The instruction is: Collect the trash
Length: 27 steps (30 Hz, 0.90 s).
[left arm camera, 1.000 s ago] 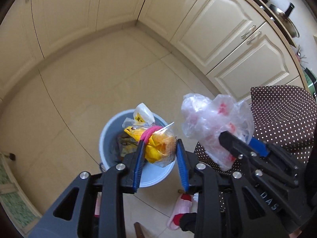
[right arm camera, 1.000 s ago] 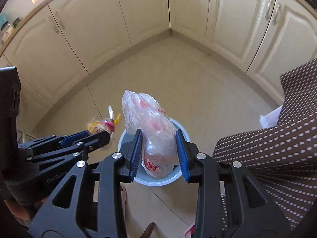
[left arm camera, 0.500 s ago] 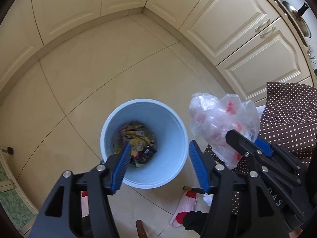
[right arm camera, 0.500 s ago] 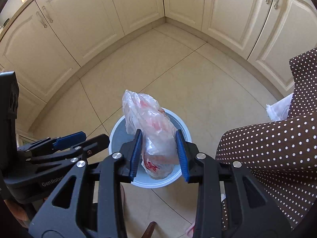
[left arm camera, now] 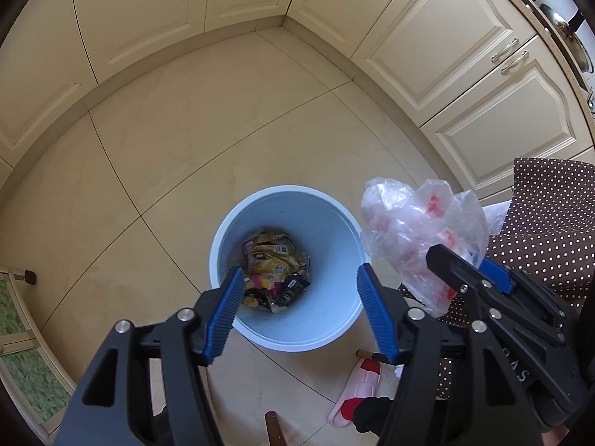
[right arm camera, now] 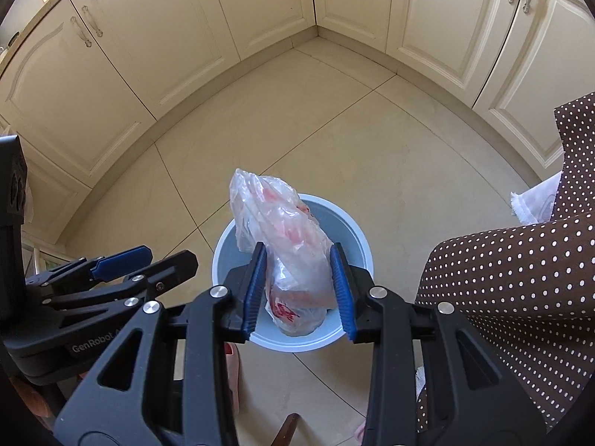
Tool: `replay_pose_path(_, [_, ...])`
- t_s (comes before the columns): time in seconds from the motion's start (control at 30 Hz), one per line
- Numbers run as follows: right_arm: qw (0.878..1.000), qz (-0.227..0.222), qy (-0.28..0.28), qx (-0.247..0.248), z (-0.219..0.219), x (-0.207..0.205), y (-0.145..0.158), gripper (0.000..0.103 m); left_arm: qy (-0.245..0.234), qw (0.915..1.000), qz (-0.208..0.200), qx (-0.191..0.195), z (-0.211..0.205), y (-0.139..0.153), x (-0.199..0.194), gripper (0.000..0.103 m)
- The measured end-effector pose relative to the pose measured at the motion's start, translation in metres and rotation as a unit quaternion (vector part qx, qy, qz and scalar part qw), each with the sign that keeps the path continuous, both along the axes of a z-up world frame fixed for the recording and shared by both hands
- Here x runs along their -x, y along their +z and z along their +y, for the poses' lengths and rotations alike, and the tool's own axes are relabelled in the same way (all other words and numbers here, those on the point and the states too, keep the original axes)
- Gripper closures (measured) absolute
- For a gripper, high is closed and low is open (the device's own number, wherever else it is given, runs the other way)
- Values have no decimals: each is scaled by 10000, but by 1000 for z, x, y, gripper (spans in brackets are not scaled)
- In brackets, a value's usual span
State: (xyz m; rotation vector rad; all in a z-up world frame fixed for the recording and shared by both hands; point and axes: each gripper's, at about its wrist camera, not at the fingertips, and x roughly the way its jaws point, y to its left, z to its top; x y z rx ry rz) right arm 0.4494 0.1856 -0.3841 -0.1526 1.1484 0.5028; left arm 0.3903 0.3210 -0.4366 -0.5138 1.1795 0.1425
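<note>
A pale blue bin (left arm camera: 282,189) stands on the tiled floor with several wrappers (left arm camera: 271,260) at its bottom. My left gripper (left arm camera: 300,269) hangs over the bin, its jaws opening wide with nothing between them. My right gripper (right arm camera: 299,246) is over the same bin (right arm camera: 357,230), and a crumpled clear plastic bag with red print (right arm camera: 282,230) sits between its blue pads. Those jaws are opening, though both pads still touch the bag. In the left wrist view the bag (left arm camera: 409,223) and right gripper (left arm camera: 459,260) are just right of the bin. The left gripper (right arm camera: 171,254) shows at the left.
Cream cabinets (left arm camera: 446,37) line the walls around the corner of the floor. A brown polka-dot cloth (right arm camera: 502,278) hangs at the right. A pink slipper (left arm camera: 359,386) and a wooden stick (left arm camera: 275,427) lie near the bin's front.
The yellow snack packet left my left gripper and dropped into the bin as its jaws spread wide. Both grippers sank a little toward the bin. The bag stayed in the right gripper.
</note>
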Motion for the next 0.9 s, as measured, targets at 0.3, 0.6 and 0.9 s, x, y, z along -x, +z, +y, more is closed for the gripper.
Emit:
replay_pose_path(0.3, [9999, 30, -90, -83, -4, -3, 1, 63, -11, 10000, -12, -29, 4, 1, -2, 37])
replay_pose_path(0.6, [9997, -258, 22, -35, -18, 17, 34, 62, -57, 9979, -319, -561, -5, 36, 18, 33])
replay_pose_path(0.9, [9920, -1238, -71, -226, -73, 93, 141, 51, -168, 9879, -1233, -926, -48, 134, 78, 27])
